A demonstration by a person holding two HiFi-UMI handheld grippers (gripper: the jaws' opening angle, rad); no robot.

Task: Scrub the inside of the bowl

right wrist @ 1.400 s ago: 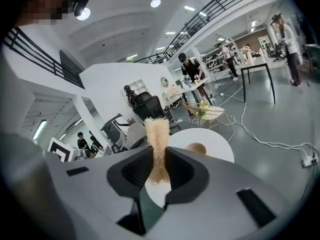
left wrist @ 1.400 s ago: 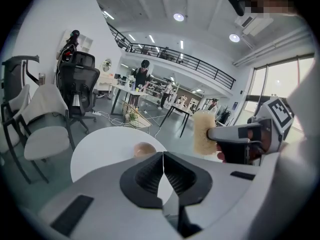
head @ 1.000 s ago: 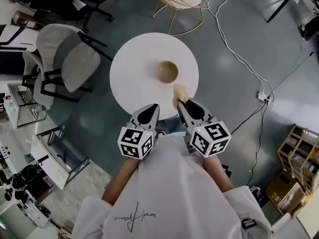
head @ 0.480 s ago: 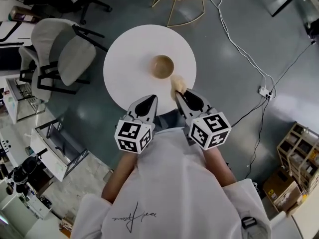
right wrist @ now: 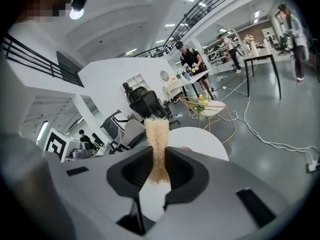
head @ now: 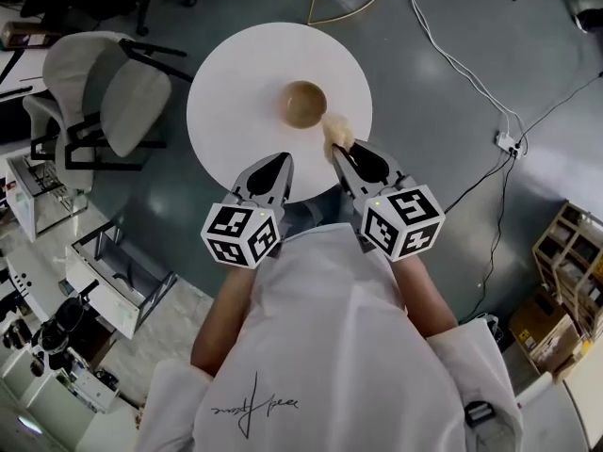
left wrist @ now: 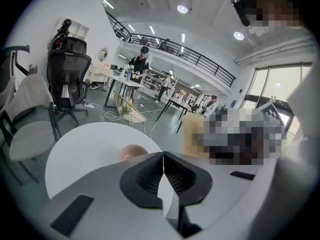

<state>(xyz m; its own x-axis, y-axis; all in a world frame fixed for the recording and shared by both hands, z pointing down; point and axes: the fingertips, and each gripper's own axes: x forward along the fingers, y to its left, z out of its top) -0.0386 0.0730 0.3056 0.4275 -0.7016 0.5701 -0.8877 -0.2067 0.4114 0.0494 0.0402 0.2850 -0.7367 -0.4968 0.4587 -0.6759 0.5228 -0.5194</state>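
A grey office chair [head: 118, 102] is seen left of the round white table [head: 231, 83]. The left gripper [head: 280, 166] is held shut and empty over the table's near edge. A brown bowl [head: 305, 104] sits mid-table, near the fibrous scrub pad [head: 337, 136] clamped in the right gripper [head: 341, 155].

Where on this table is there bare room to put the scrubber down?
The table is bare over its left half, from the bowl out to the rim by the chair; a narrower strip lies beyond the bowl. Crowded: the near right edge, where the right gripper holds the scrubber beside the bowl.
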